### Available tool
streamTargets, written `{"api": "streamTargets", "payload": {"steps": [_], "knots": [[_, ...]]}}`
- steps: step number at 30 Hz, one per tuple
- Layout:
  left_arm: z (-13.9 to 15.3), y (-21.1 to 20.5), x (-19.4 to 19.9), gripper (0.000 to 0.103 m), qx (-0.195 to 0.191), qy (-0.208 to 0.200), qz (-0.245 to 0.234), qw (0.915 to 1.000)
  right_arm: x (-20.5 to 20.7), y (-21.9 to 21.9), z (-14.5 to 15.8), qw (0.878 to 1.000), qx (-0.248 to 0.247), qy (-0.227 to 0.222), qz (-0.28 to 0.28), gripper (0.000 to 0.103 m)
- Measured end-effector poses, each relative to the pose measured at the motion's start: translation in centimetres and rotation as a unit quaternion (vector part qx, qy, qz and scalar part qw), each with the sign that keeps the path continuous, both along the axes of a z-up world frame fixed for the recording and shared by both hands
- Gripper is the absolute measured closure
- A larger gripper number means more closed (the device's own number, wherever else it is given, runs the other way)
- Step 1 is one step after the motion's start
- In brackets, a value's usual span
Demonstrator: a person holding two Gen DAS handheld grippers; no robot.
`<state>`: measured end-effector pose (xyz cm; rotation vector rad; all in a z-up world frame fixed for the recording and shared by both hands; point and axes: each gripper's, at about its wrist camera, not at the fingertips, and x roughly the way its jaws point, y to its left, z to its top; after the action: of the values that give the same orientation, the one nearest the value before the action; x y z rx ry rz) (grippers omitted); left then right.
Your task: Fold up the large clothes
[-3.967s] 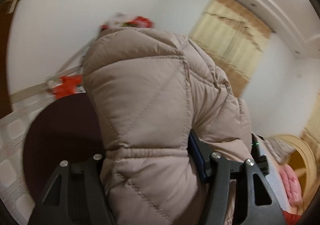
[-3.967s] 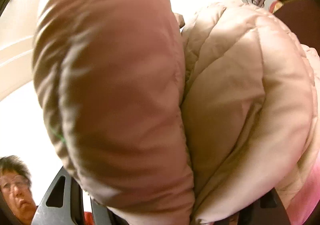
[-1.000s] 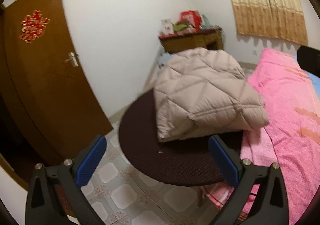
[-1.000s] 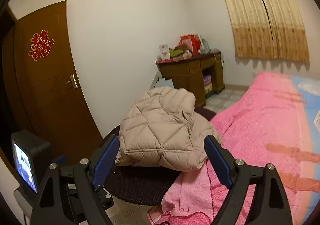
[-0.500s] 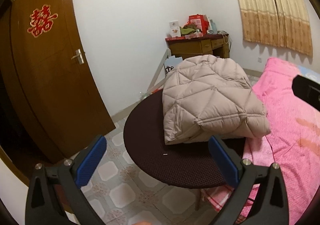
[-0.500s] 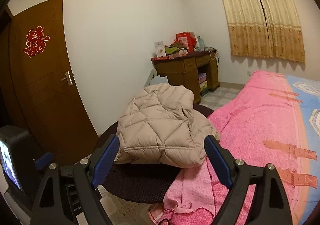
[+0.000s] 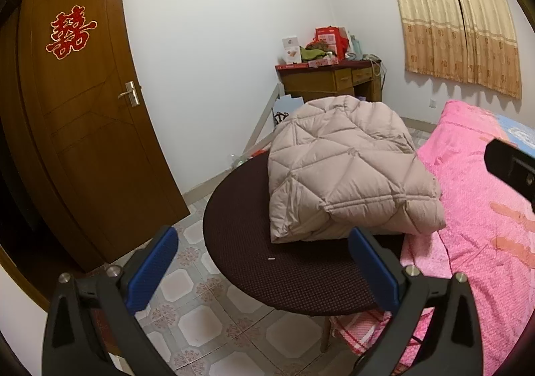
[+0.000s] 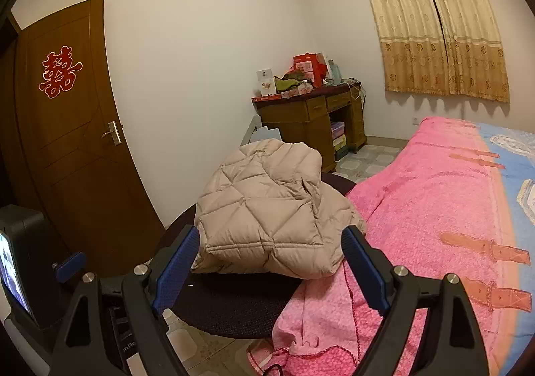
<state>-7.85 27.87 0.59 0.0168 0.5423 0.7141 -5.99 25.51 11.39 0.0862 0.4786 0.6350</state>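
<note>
A beige quilted down jacket (image 7: 344,172) lies folded in a bundle on a dark round table (image 7: 267,262); the right wrist view shows the same jacket (image 8: 271,212) on the table (image 8: 234,305). My left gripper (image 7: 264,259) hangs open in front of the table, well short of the jacket, with nothing between its blue pads. My right gripper (image 8: 267,262) is open too, held back from the jacket and empty.
A bed with a pink cover (image 8: 434,209) borders the table on the right. A brown door (image 7: 83,128) stands left, a cluttered wooden desk (image 8: 311,118) in the far corner, curtains (image 8: 434,35) behind. Tiled floor (image 7: 200,319) lies below. The other gripper's body (image 8: 23,262) shows at the left edge.
Four seconds ago both grippers were pressed against the jacket, the left shut on it. Now both are open and back from it; over the last second the views barely shifted.
</note>
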Motion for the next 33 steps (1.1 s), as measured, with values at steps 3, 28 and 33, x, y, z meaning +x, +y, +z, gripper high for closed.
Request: {"api": "streamTargets", "payload": {"steps": [3, 28, 33], "knots": [[0.1, -0.1, -0.1, 0.0, 0.001, -0.004, -0.003, 1.0, 0.0, 0.6, -0.2, 1.0, -0.002, 0.0, 0.003, 0.016], [-0.3, -0.7, 0.8, 0.0, -0.005, 0.006, -0.011, 0.9999, 0.9, 0.9, -1.5, 1.0, 0.005, 0.02, 0.003, 0.016], [-0.4, -0.8, 1.1, 0.0, -0.009, 0.01, -0.009, 0.9999, 1.3, 0.6, -1.8, 1.0, 0.008, 0.026, -0.001, 0.016]]}}
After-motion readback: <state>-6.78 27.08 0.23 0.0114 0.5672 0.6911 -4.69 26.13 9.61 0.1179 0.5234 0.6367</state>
